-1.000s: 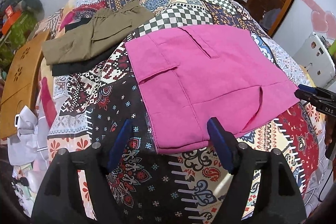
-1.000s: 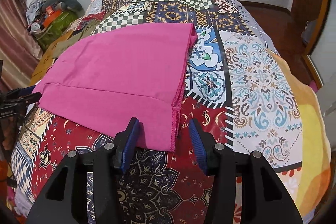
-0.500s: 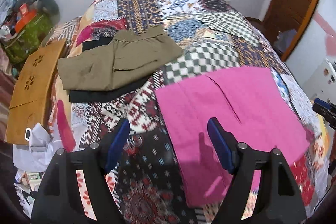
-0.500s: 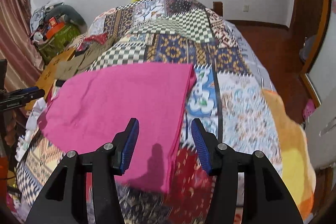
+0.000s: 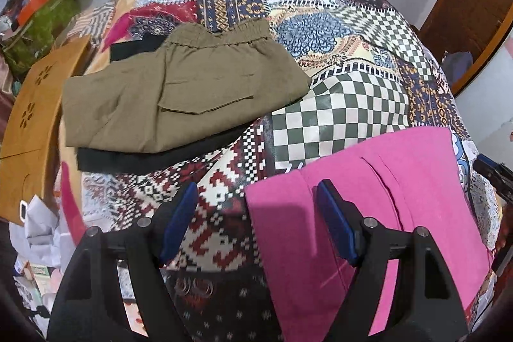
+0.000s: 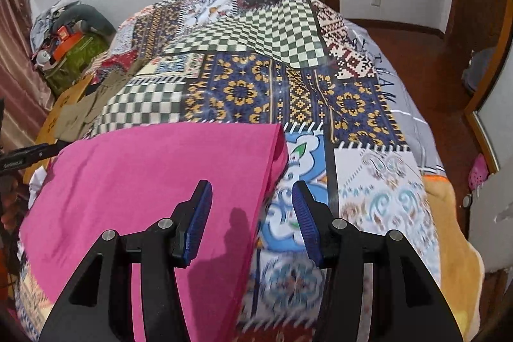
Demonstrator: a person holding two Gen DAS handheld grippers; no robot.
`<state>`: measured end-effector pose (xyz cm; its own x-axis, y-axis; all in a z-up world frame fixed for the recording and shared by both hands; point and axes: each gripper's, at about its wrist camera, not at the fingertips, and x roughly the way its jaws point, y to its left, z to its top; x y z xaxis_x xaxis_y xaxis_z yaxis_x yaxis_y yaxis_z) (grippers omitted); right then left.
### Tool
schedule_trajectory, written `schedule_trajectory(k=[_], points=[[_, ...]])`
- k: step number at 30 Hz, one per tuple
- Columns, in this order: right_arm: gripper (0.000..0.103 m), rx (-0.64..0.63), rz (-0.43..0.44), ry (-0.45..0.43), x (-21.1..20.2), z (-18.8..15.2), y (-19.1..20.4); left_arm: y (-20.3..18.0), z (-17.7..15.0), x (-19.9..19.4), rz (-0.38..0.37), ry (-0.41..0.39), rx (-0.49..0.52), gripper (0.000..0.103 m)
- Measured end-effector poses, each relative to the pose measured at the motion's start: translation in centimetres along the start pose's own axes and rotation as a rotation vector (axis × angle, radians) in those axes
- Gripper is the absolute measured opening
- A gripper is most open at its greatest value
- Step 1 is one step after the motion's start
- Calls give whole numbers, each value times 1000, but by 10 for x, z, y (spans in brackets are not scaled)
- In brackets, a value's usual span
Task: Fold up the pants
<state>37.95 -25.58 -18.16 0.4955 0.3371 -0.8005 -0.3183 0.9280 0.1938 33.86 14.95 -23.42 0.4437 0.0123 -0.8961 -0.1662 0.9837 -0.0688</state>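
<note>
Both the left tool and right tool are held spread above pink pants. Olive pants are shown clearly only by the left view; no writing can be read.

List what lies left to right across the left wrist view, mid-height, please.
Wooden board → olive pants stacked on a black garment → checkered quilt patch → pink pants → the other hand-held gripper's tip at the right edge.
</note>
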Motion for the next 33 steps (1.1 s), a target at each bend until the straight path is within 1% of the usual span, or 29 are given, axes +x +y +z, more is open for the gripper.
schedule_trajectory(k=[3,5,9,12,13,14,17,18,19,20,23,26,31,33], points=[[48,12,6,25,20,11,-7,-4,1,11,-19,17,16,76],[48,23,43,49,35,17,-12,-10,-1,18,-18,29,42,76],[48,42,72,86,62,25,-16,-16,-4,21,1,16,81,77],[48,64,107,99,76,25,-17,-16,-7,22,2,9,87,77],[41,57,111,104,78,24,-16,-16,-7,22,3,6,89,77],[30,24,109,112,80,24,-11,-16,-9,21,7,-3,95,77],[16,-67,75,109,81,23,0,-17,-15,19,31,-28,107,77],[14,-79,59,103,82,23,3,-17,-17,18,42,-36,110,77],[10,-96,24,95,81,21,6,-16,-18,17,51,-43,110,77],[8,-120,-2,90,81,20,10,-16,-19,17,56,-46,107,77],[6,-144,-49,82,80,15,13,-14,-21,16,71,-46,90,77],[5,-163,-111,82,80,12,18,-15,-23,11,115,-59,93,77],[5,-184,-154,96,70,12,24,-12,-24,-2,178,-62,96,76],[9,-179,-162,79,57,14,25,-9,-23,-7,164,-53,87,76]])
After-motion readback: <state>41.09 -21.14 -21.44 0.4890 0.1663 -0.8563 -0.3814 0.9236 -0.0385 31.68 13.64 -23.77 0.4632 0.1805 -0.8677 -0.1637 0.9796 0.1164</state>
